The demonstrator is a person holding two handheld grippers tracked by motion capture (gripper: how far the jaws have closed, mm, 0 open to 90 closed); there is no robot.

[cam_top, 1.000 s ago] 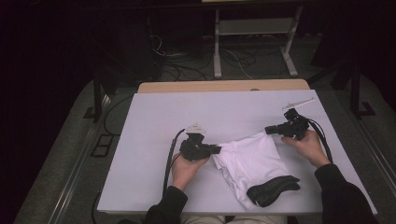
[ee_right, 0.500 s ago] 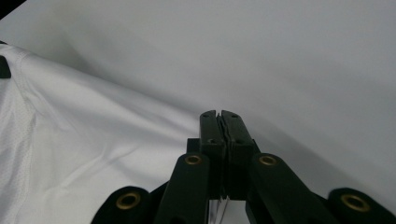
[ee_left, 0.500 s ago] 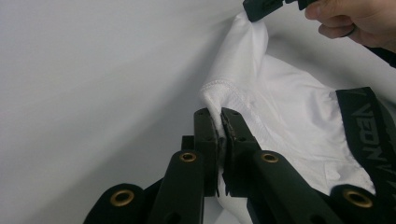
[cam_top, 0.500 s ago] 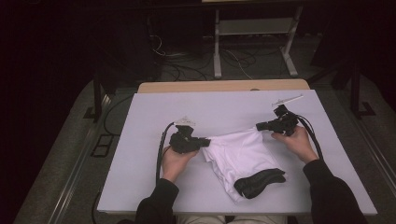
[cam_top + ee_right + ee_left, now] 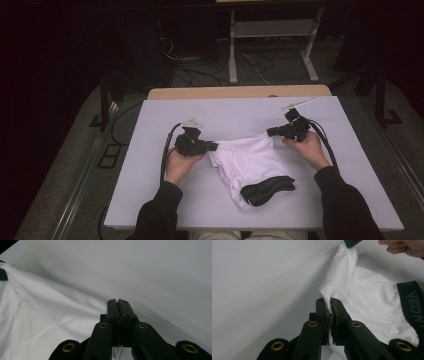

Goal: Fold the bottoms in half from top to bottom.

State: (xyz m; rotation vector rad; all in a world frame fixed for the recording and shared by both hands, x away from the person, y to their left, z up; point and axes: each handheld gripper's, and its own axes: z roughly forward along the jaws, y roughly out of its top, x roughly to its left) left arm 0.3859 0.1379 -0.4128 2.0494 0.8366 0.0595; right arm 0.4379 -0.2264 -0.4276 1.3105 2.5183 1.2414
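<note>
Where it lies: while both tools pull outward, the white garment [image 5: 252, 162] sits near the middle of the worktop [image 5: 150, 200], its far edge stretched into a line between them and its black waistband [image 5: 267, 189] resting at the near side.
Garment type: white, fine-knit cloth with a black lettered elastic band; it looks like underwear or short sports bottoms, though the exact cut cannot be told.
Left tool: the left tool [image 5: 329, 305] has its jaws clenched on a stitched hem corner of the cloth, a fold pinched between them.
Right tool: the right tool [image 5: 117, 305] has its jaws pressed together; from above it meets the garment's far right corner [image 5: 267, 136], so it is probably gripping cloth there, but the pinch itself is hidden behind the jaws.
Weight: judged very light; it hangs in soft folds and will take little force to move.
Stiffness: limp; it will drape, wrinkle and sag wherever it is unsupported.
Grip: thin cloth may slip from a shallow pinch; the doubled, stitched hem gives the surest bite.
Where to hold: hem corners or the thicker waistband, which is firmer and less likely to pull free.
Fragility: not breakable, but hard tugging could strain the seams.
</note>
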